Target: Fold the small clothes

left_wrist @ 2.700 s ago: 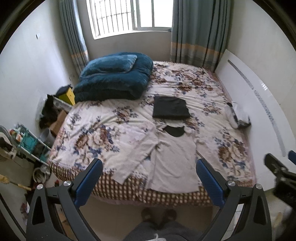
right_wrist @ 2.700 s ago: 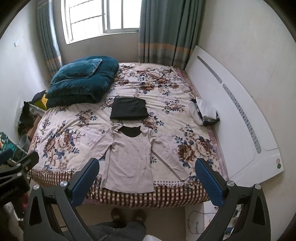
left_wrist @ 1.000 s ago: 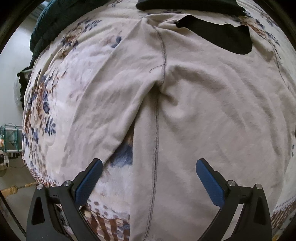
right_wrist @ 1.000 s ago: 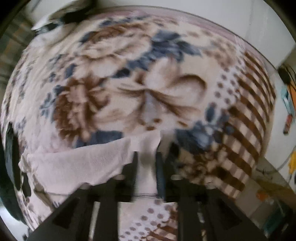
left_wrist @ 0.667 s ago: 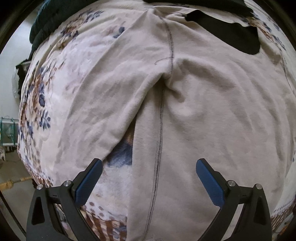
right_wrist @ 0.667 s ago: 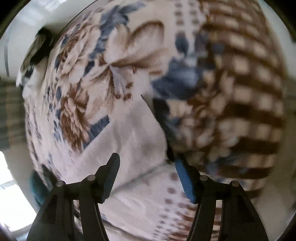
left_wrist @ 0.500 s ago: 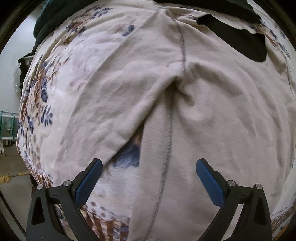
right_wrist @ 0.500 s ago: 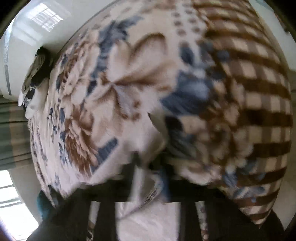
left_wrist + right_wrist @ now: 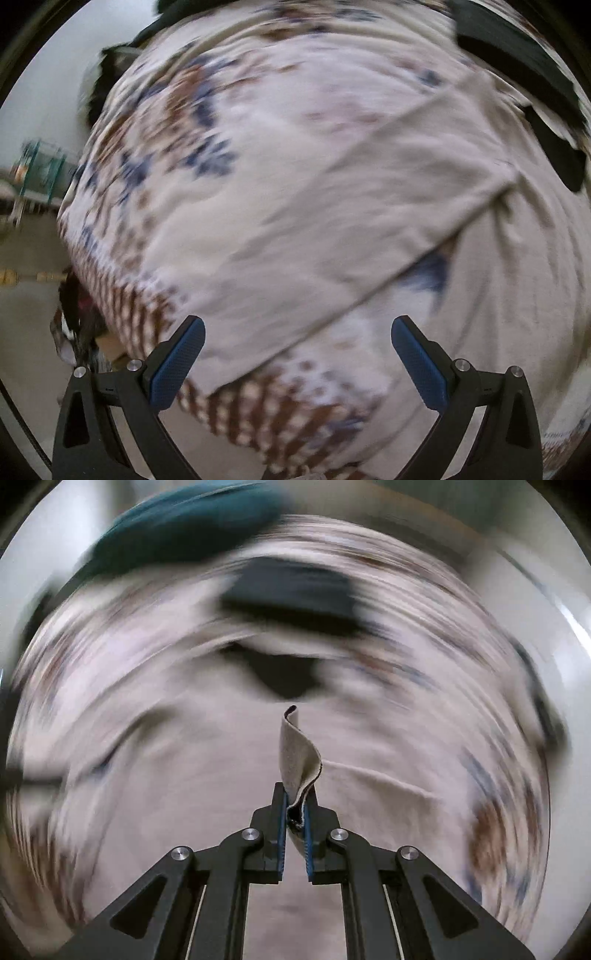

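- Right wrist view shows the right gripper with its jaws clamped on the cuff of one sleeve of the beige top, the cloth curling up above the tips.
- Everything beyond that pinch is smeared with motion, so I can only make out the top's dark neck opening ahead and a folded black garment past it on the bed.
- Left wrist view has the left gripper with jaws wide apart and nothing between them, hanging over the other sleeve, which lies flat and slanted across the floral bedspread near the checked edge of the bed.
- To my eye the step in hand is bringing the held sleeve in across the body of the top, the first fold.
- Done well, the cuff would travel low and level over the chest so the sleeve lays down smooth, with the crease falling along the shoulder seam, not bunching at the armpit.
- The pinch looks small and near the very edge; a quick swing could slip it, so a slower carry seems wise.
- The empty left jaws would do best taking the far cuff squarely, catching both layers, before mirroring the fold.
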A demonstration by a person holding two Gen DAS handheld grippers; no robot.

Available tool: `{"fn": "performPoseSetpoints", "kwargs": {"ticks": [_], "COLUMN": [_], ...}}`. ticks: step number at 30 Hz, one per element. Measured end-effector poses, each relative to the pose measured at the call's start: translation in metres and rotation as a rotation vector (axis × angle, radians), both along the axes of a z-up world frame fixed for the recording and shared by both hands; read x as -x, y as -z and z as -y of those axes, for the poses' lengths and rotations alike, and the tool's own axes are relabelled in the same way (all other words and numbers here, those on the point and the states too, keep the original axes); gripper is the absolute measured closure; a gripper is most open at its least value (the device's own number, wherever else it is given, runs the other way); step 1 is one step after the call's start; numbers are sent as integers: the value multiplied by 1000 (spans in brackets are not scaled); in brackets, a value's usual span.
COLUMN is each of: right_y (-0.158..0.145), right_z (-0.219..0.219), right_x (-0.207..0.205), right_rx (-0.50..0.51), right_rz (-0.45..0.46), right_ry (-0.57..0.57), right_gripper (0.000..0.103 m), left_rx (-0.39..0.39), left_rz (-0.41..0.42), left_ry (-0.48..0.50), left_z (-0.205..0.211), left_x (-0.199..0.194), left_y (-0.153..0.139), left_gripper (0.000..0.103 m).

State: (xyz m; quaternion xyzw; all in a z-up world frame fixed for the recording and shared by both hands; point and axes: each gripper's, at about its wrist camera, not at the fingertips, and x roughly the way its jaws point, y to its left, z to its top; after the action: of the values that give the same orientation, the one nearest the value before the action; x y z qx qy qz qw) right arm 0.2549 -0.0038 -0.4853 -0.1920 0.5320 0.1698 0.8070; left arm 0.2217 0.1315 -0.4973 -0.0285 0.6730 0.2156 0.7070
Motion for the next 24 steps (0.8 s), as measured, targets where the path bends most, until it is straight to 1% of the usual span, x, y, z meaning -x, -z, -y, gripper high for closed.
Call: {"fn": "performPoseSetpoints", "kwargs": {"ticks": [1,2,5,6,9,11,13,14,15,16,17,18,19,20,21,23,24], "right_y": [16,31,67,77,99,107,113,115,116,118,118,119,119,122,125,129,125], "right_z": [-33,-56,-97,-105,-118,-119,-113,-112,-105,-97,-87,-69,-56,-36,-20,11,19], "right_x": [25,40,90,103,125,127,116,106,97,76,63,46,35,19,9,-1,9], "right_rx": [12,31,64,88,126,147,149,131,93,41,-31,-134,-196,-249,-272,-324,-335], "right_rz": [-22,-59,-145,-159,-189,-201,-233,-265,-311,-364,-427,-502,-545,-587,-607,-635,-633], "right_ry": [-115,-198,-344,-379,-414,-412,-405,-395,-365,-325,-272,-187,-121,-23,50,169,211], "right_gripper": [95,95,95,95,95,95,95,91,86,81,65,51,47,41,39,39,39], "left_rx": [-5,-9,-24,-26,-18,-3,16,27,39,67,112,149,189,227,245,307,334], "left_rz": [3,5,12,12,9,17,33,42,50,65,85,100,120,143,155,165,144], "left_ry": [-19,-32,-68,-78,-123,-159,-191,-205,-216,-235,-263,-291,-329,-377,-414,-496,-533], "left_z": [-9,-15,-38,-45,-68,-78,-89,-93,-96,-101,-108,-113,-120,-130,-137,-153,-159], "left_x": [8,15,36,42,59,68,77,81,84,87,90,93,97,102,106,113,116], "left_y": [-1,-2,-2,0,6,8,9,10,10,11,12,13,14,16,19,32,41], "left_gripper": [0,0,0,0,0,0,0,0,0,0,0,0,0,0,0,0,0]}}
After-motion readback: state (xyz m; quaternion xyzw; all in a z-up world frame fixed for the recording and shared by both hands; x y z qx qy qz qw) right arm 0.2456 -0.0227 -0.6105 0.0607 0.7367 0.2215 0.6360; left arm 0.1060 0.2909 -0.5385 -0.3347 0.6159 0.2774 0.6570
